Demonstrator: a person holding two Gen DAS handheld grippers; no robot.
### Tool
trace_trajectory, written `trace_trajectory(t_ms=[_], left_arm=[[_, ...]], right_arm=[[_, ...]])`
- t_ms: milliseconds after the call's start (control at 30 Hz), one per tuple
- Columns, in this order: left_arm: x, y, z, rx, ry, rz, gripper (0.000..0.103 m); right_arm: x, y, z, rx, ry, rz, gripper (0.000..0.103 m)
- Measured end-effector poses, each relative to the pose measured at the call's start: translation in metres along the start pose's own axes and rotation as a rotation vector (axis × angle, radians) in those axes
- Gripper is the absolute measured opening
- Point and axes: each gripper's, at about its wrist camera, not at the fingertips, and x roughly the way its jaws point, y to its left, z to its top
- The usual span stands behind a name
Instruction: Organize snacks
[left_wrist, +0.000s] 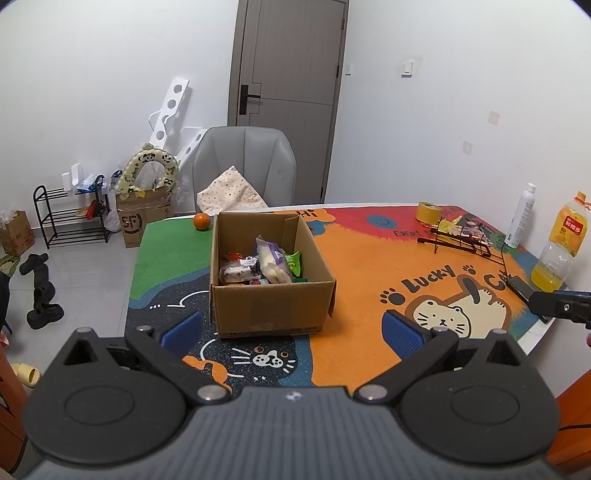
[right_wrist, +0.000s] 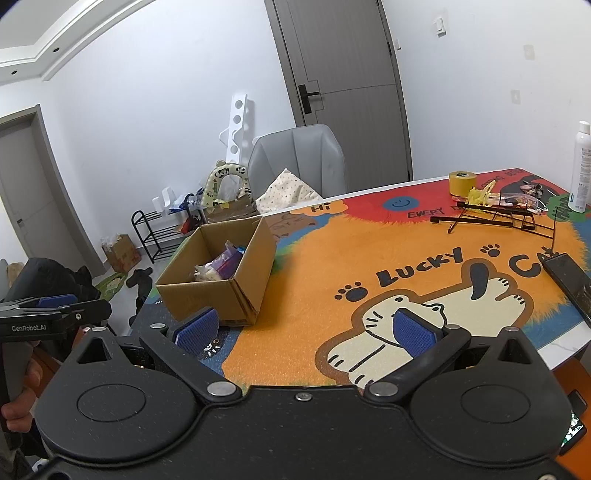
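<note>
An open cardboard box (left_wrist: 271, 306) stands on the colourful cat mat (left_wrist: 369, 266), holding several wrapped snacks (left_wrist: 266, 264). It also shows in the right wrist view (right_wrist: 207, 295) with snacks (right_wrist: 218, 269) inside. My left gripper (left_wrist: 291, 328) is open and empty, just in front of the box. My right gripper (right_wrist: 306, 332) is open and empty, hovering over the mat to the right of the box. The left gripper also shows at the left edge of the right wrist view (right_wrist: 55, 310).
An orange (left_wrist: 201, 221) lies behind the box. At the back right are a tape roll (left_wrist: 428, 212), a black wire rack (left_wrist: 461, 240), a white bottle (left_wrist: 521, 218), a juice bottle (left_wrist: 559, 243) and a phone (right_wrist: 569, 284). A grey chair (left_wrist: 245, 166) stands behind the table.
</note>
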Motion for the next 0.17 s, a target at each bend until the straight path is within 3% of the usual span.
trace_trajectory(t_ms=[167], left_arm=[[0.0,-0.0001,-0.0003,0.007,0.001,-0.003,0.103]], right_arm=[[-0.0001,0.0,0.0,0.0,0.0,0.0,0.103]])
